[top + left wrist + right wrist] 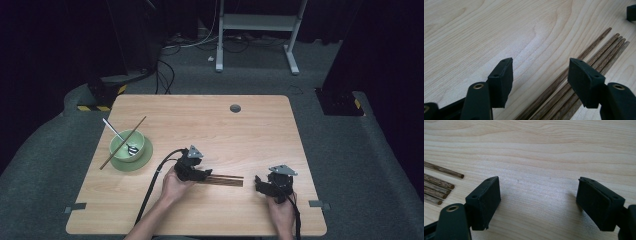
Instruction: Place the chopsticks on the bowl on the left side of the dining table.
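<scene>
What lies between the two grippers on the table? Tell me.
A bundle of dark wooden chopsticks lies flat on the table between the left gripper and the right gripper, as the high view shows; both grippers are open.

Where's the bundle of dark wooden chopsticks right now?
In the high view the chopstick bundle lies flat on the table, near the front edge, between the left gripper and the right gripper, well right of the green bowl.
</scene>
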Demonstrator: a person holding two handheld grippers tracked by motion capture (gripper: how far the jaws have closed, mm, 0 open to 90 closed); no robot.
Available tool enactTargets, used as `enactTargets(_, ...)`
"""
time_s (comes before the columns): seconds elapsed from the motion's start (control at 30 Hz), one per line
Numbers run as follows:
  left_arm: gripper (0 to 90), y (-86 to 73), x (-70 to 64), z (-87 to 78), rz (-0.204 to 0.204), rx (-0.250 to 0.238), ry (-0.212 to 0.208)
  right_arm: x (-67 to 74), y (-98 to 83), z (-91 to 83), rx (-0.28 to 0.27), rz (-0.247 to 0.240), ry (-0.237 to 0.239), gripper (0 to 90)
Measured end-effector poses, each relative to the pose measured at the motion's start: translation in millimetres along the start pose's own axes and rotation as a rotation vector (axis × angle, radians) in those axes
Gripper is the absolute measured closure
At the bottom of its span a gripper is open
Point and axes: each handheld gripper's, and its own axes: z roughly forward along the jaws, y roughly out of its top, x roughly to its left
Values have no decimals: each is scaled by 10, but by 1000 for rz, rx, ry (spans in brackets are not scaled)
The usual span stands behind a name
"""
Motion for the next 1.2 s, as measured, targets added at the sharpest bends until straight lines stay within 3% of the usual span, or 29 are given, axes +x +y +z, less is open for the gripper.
enactTargets(0.53, 374, -22, 2, 63, 26, 46, 34, 0, 0, 0, 0, 0, 0, 189)
enactTargets(1.2, 373, -31, 35, 62, 30, 62, 41, 0, 0, 0, 0, 0, 0, 189)
